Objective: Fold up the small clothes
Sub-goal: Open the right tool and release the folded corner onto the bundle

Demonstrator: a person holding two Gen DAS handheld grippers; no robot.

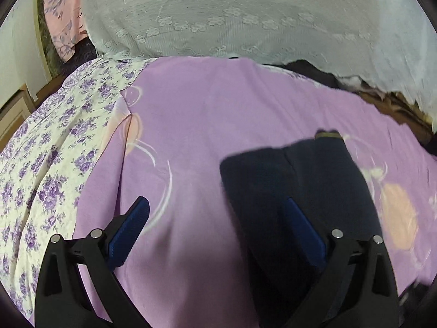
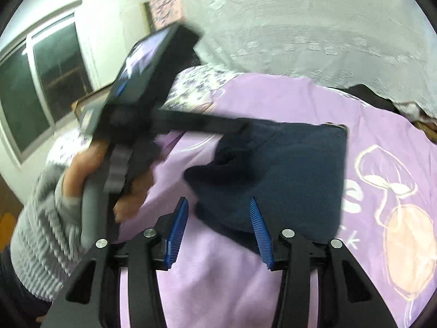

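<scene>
Fingers of the left gripper (image 1: 215,227) are gaping wide over the sheet (image 1: 191,114), gripping nothing. The garment (image 2: 286,169) is lying bunched mid-sheet; the right gripper (image 2: 218,225), also spread and unladen, is risking pinching sheet with cloth.

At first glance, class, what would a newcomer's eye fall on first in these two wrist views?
First, the dark navy garment lying partly folded on the lilac bedsheet, right ahead of the open right gripper. Next, the left gripper, also open, with its tips at the garment's far left edge in the right wrist view. Behind everything hangs a white lace curtain, and a purple-flowered quilt lies to the left.
</scene>
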